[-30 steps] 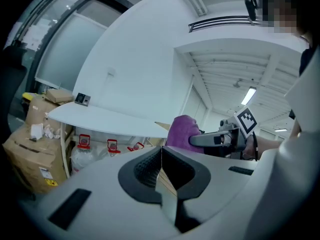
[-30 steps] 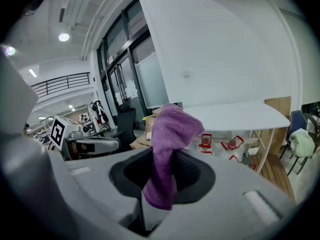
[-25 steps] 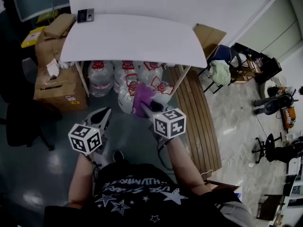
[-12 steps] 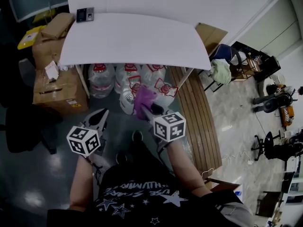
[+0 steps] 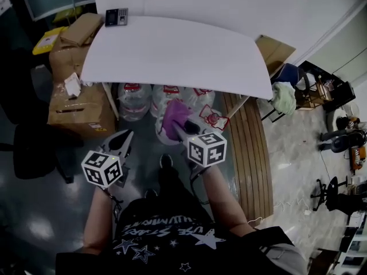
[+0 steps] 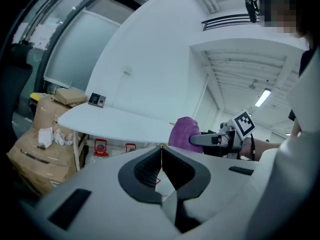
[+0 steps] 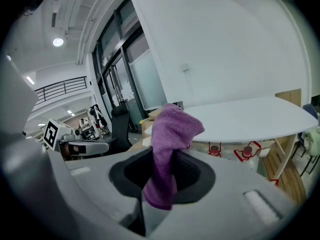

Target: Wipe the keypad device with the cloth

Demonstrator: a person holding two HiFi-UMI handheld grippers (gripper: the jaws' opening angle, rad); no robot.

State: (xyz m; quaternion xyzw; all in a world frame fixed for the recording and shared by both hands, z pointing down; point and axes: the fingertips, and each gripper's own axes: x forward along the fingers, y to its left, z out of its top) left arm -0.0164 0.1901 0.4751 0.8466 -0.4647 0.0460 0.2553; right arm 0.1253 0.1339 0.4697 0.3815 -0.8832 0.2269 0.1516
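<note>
Purple cloth (image 5: 175, 114) sticks up from the right gripper (image 5: 176, 128), short of the white table (image 5: 183, 50) — the keypad device (image 5: 116, 16) sits at its far left corner. In the left gripper view, the left gripper (image 6: 161, 151) has its 2 jaws pressed together, empty. In the right gripper view, the jaws clamp the cloth.

Head view looks down; 2 gripper views, seemingly low, share table (image 5: 172, 50).

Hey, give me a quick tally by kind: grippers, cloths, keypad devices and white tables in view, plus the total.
Grippers: 2, the left gripper and the right gripper
Purple cloth: 1
Keypad device: 1
White table: 1
Total: 5
</note>
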